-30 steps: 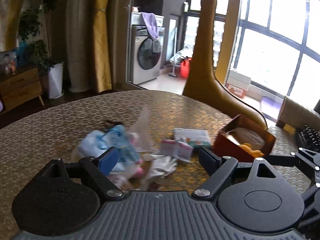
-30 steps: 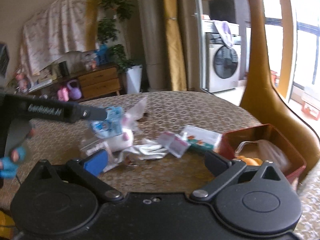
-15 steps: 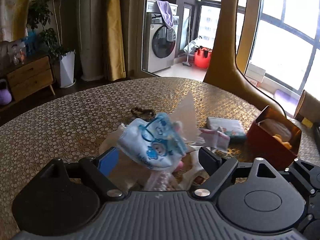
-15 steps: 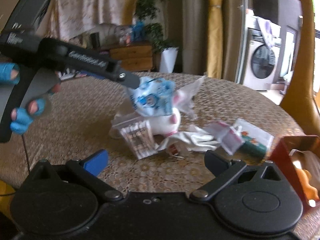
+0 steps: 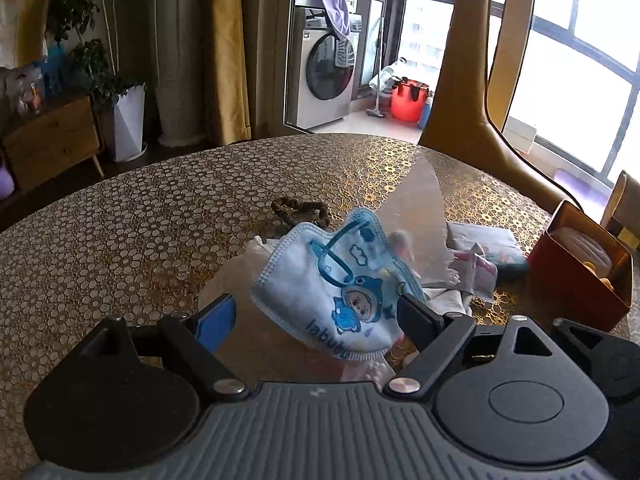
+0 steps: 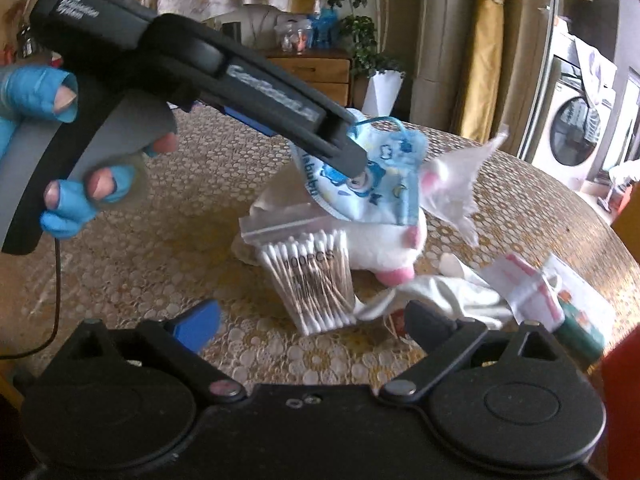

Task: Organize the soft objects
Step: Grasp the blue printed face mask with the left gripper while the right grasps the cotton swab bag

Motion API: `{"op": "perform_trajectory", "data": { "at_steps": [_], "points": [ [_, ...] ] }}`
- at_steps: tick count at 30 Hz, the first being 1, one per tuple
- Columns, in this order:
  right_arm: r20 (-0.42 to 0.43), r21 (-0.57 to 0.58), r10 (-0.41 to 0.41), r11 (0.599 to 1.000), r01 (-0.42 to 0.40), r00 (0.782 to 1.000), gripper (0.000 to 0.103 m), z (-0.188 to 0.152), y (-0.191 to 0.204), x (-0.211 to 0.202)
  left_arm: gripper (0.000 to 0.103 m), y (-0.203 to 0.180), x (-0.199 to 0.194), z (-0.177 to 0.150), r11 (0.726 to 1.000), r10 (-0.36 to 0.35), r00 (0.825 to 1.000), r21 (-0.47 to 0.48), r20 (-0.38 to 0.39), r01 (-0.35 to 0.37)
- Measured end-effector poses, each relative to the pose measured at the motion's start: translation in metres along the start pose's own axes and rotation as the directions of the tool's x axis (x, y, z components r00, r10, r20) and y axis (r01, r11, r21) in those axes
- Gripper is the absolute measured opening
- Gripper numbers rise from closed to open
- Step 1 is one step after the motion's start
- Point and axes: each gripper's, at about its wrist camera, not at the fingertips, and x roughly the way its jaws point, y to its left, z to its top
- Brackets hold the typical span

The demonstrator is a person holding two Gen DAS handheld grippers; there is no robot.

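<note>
Left gripper (image 5: 316,312) spread around face mask (image 5: 340,288), seemingly unpinched; right gripper (image 6: 312,320) closing, empty. Pile unsorted; red box (image 5: 580,280) barely filled.

Left gripper (image 5: 316,314): jaws stand wide apart, angled downward; nothing is pressed between the pads. In the right wrist view, a hand (image 6: 60,152) in a blue fingerless glove grips its curved grey handle, bare fingertips (image 6: 64,98) wrapped around the front. Right gripper (image 6: 314,322): also pitched downward, jaws wide and closing slightly, nothing gripped between them.
</note>
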Motion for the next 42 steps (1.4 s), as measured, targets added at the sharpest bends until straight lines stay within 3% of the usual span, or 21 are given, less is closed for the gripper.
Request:
{"op": "perform_trajectory", "data": {
  "at_steps": [10, 16, 22, 26, 30, 32, 38, 42],
  "points": [
    [-0.011, -0.047, -0.024, 0.999, 0.023, 1.0, 0.09, 0.015, 0.001, 0.036, 0.088, -0.003, 0.021, -0.002, 1.0, 0.01, 1.0, 0.022, -0.004, -0.01],
    [-0.036, -0.065, -0.036, 0.997, 0.033, 0.999, 0.08, 0.013, 0.006, 0.047, 0.088, -0.007, 0.023, -0.003, 0.999, 0.026, 0.999, 0.042, 0.029, -0.027],
    [-0.04, -0.056, -0.042, 0.998, 0.04, 0.998, 0.063, 0.015, 0.015, 0.049, 0.088, -0.011, 0.016, -0.004, 0.997, 0.034, 0.997, 0.065, 0.068, -0.039],
    [-0.036, -0.041, -0.047, 0.998, 0.046, 0.998, 0.053, 0.016, 0.017, 0.051, 0.066, -0.014, 0.012, -0.004, 0.996, 0.043, 0.997, 0.077, 0.071, -0.048],
    [-0.031, -0.027, -0.053, 0.998, 0.052, 0.998, 0.048, 0.014, 0.015, 0.049, 0.052, -0.017, 0.01, -0.004, 0.993, 0.074, 0.995, 0.087, 0.073, -0.08],
    [-0.031, -0.015, -0.056, 0.998, 0.056, 0.998, 0.046, 0.014, 0.012, 0.046, 0.036, -0.018, 0.009, -0.003, 0.991, 0.092, 0.993, 0.086, 0.072, -0.098],
    [-0.023, 0.02, -0.056, 0.998, 0.057, 0.998, 0.042, 0.014, 0.008, 0.026, 0.022, -0.019, 0.0, 0.0, 0.992, 0.098, 0.992, 0.076, 0.083, -0.104],
    [-0.004, 0.05, -0.059, 0.997, 0.059, 0.998, 0.04, 0.012, 0.003, 0.013, 0.018, -0.022, -0.009, 0.002, 0.992, 0.09, 0.992, 0.076, 0.086, -0.097]
  ]
}}
